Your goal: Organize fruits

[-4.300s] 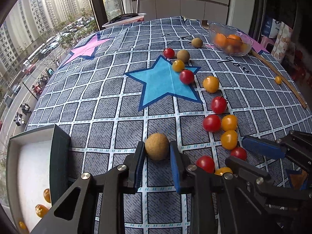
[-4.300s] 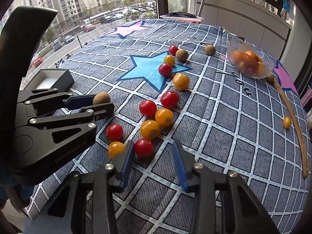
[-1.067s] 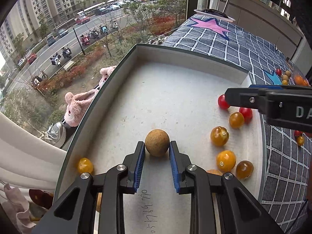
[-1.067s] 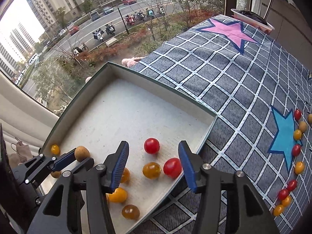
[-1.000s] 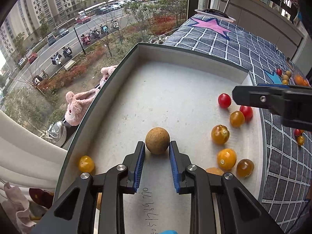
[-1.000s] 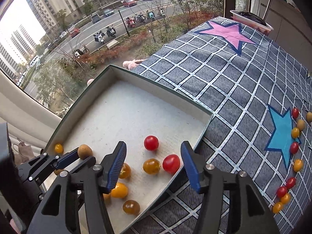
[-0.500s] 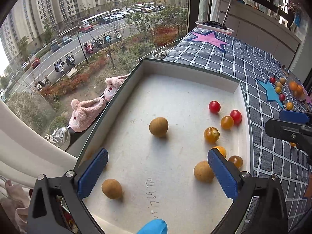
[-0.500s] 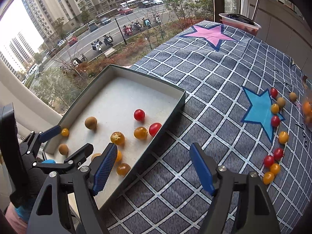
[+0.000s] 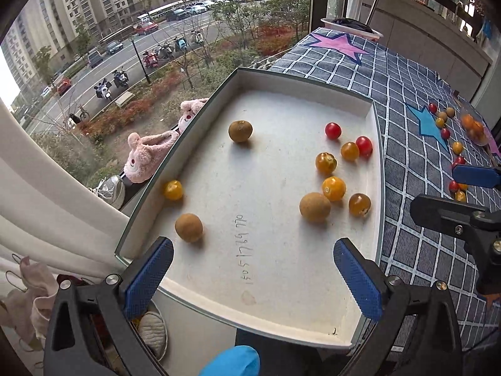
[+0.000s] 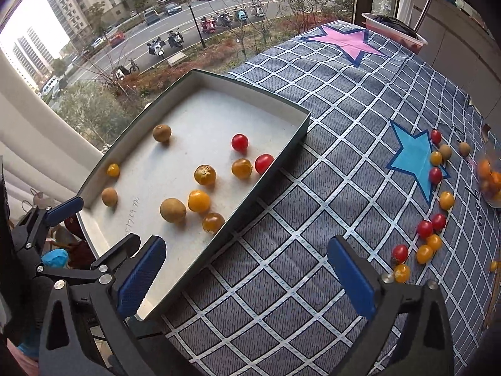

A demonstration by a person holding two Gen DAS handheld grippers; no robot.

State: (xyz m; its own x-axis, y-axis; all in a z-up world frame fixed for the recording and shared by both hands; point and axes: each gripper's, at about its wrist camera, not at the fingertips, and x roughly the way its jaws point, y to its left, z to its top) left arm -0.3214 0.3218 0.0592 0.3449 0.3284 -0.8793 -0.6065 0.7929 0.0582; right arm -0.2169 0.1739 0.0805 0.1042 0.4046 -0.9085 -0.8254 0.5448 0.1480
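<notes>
Jaws wide, brown fruit [image 9: 240, 130] beyond, apart

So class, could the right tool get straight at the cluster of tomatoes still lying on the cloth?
Probably yes: the right tool is open and empty, and only bare checked cloth lies between it and the tomatoes.

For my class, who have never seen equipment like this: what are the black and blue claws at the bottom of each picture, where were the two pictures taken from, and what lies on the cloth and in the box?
The claws are hand-held grippers, one in each of a person's hands; a camera on each looks forward between its two fingers. One picture comes from the left gripper, the other from the right gripper. Both are open and hold nothing. Below them a shallow white box sits on a checked cloth with stars. Inside the box lie red and yellow cherry tomatoes and three brown round fruits. More tomatoes wait on the cloth, unsorted.
</notes>
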